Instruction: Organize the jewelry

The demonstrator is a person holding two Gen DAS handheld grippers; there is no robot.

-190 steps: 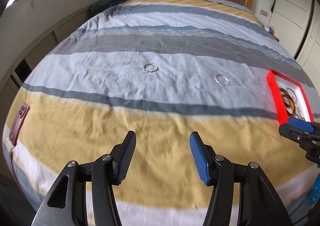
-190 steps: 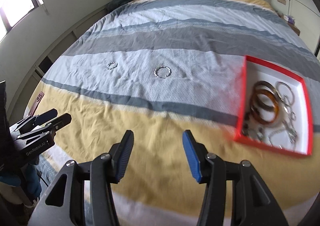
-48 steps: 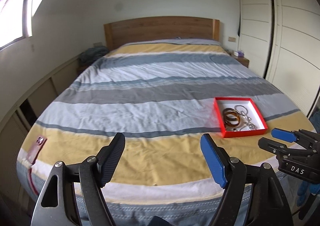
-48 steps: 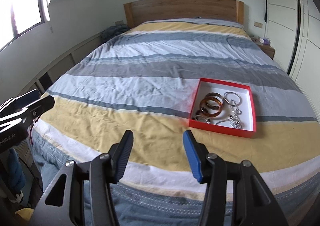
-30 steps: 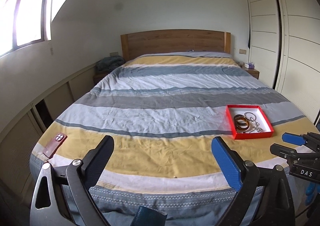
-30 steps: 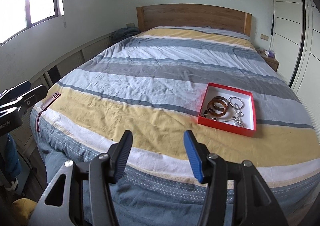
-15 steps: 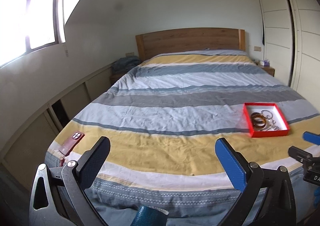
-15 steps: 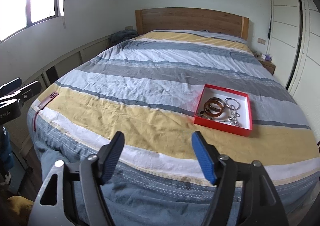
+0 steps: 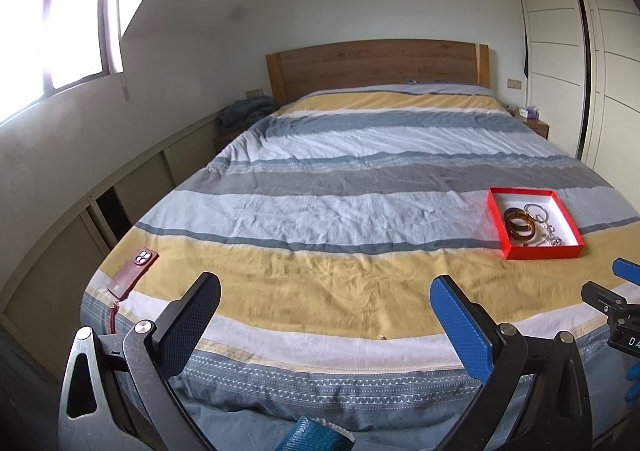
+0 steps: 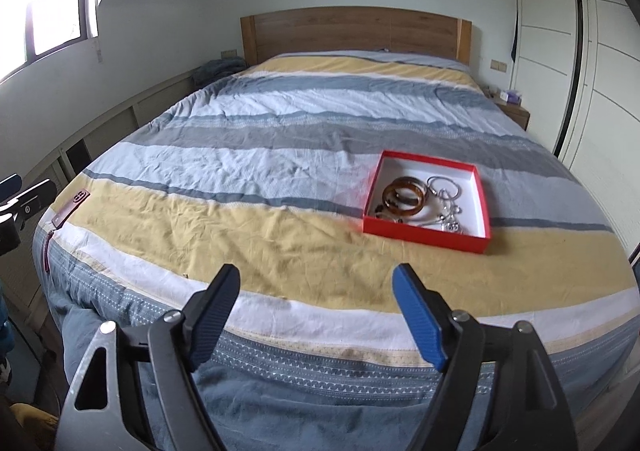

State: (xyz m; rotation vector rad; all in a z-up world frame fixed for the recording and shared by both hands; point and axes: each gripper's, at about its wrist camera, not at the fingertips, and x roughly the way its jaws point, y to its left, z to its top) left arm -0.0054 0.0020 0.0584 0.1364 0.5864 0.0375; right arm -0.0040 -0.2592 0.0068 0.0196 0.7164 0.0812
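Nearest, the left tongs [image 9: 324, 315] and right tongs [image 10: 316, 307] hang off the foot of the bed [image 10: 280, 235], both spread wide and holding nothing. A phone [image 9: 134, 271] lies at the bed's left corner. Farther on, toward the right side, the red box [image 10: 424, 235] sits on the cover, with bangles [image 10: 404, 197] and silver jewelry [image 10: 446, 195] inside.

The bed cover [image 10: 280, 155] runs in yellow, white, grey and blue stripes. The box [image 10: 424, 233] is red outside, white inside, holding amber-brown bangles [image 10: 404, 193] and silver pieces [image 10: 448, 187]. The headboard [image 10: 352, 31] is brown wood.
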